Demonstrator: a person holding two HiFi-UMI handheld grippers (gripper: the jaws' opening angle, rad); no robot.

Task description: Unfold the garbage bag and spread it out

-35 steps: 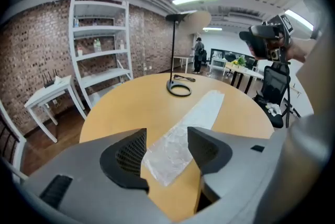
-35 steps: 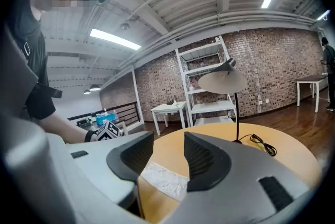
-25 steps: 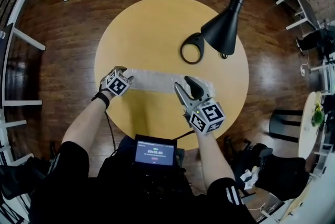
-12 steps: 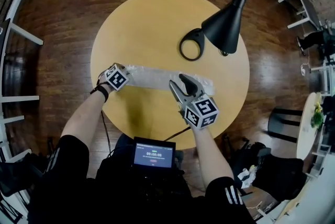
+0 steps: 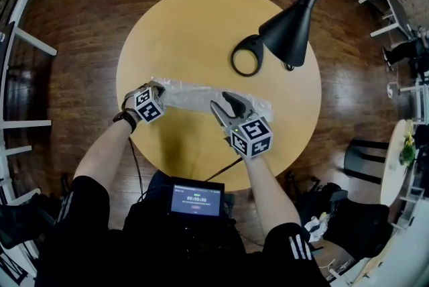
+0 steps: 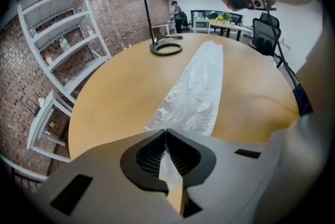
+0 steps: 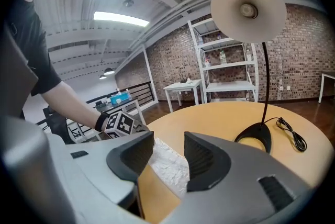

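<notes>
The round wooden table (image 5: 201,24) carried a black desk lamp (image 5: 285,31) at its far right, and the garbage bag (image 5: 194,96) lay on the nearer half as a long, narrow, still-folded strip of crinkled pale plastic. Its long axis ran across the person from left to right, so each end lay toward one hand. The left gripper (image 5: 156,88) sat at the strip's left end, and the rest of the bag stretched straight away from it. Its jaws had just been closing and now met on a thin edge of the plastic, pinching it. The right gripper (image 5: 221,102) hung over the strip nearer its right end, aimed back along it. Its jaws stood wide apart, with the bag seen through the gap but not pressed by either pad.
</notes>
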